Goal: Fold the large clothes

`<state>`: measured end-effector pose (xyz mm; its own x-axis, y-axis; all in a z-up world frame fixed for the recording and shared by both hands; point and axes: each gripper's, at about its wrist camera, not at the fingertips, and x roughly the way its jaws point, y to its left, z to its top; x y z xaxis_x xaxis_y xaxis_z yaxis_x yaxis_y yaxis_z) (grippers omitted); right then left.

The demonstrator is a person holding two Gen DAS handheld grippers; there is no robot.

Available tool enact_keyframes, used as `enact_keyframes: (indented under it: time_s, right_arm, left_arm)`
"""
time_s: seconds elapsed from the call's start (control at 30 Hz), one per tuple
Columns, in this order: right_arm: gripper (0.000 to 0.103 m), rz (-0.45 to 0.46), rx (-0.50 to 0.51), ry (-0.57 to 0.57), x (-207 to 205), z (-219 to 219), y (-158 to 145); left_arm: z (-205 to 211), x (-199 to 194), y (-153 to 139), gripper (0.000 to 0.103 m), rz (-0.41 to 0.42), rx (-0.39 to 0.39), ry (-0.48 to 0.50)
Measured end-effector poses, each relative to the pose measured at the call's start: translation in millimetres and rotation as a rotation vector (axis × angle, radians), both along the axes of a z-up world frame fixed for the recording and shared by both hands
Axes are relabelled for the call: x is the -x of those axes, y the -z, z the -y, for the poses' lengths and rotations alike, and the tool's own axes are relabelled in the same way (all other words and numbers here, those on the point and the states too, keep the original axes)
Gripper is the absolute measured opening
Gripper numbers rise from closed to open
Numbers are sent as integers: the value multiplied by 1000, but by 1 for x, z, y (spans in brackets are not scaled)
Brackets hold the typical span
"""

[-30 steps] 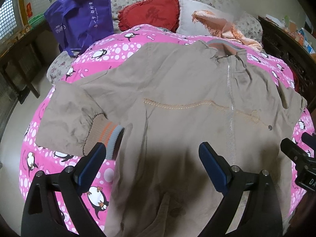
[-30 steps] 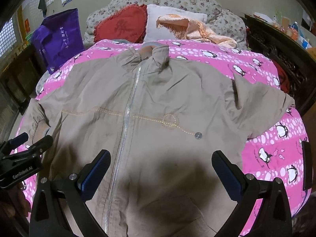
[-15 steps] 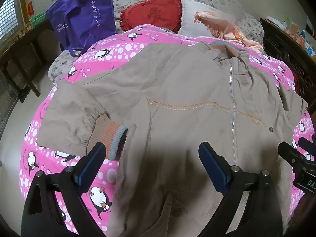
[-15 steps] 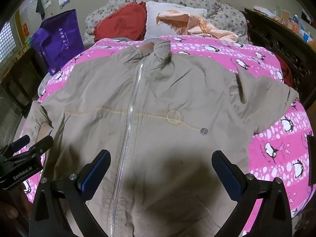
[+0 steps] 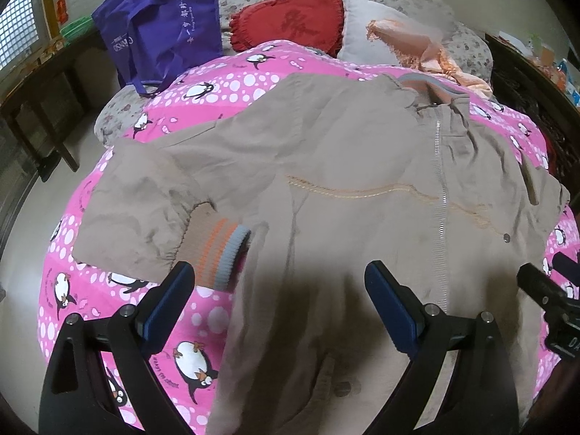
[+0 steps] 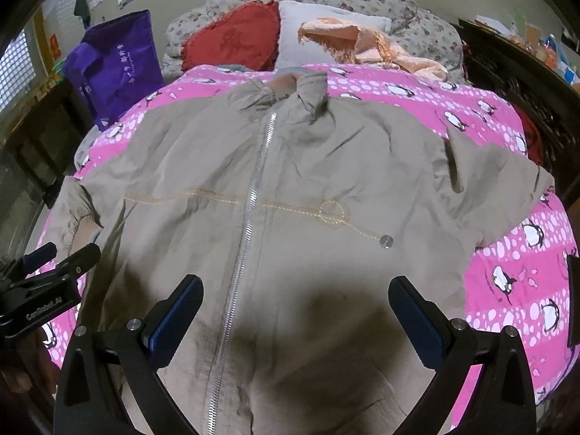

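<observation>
We hold both grippers above a tan jacket (image 6: 290, 188) spread flat, front up and zipped, on the pink penguin blanket (image 6: 514, 282) covering the bed. Our left gripper (image 5: 279, 301) hovers with jaws released, near the striped cuff (image 5: 221, 250) of the sleeve folded toward the body. Our right gripper (image 6: 295, 311) hovers over the lower front, jaws likewise spread wide and grasping nothing. A purple bag (image 5: 163, 36) stands beside the red pillow (image 5: 290, 25).
</observation>
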<state>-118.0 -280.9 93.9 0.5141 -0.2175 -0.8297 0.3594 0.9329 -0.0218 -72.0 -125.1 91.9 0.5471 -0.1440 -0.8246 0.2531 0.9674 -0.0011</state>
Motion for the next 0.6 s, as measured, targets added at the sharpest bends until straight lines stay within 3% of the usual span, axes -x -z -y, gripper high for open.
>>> enact_keyframes:
  time_s: [0.4, 0.6]
  right_arm:
    - [102, -18, -63, -27, -1, 0, 9]
    - [102, -35, -64, -50, -3, -6, 13]
  left_arm:
    - [-62, -22, 8, 96, -14, 2, -61]
    - [-51, -20, 13, 96, -38, 39, -7]
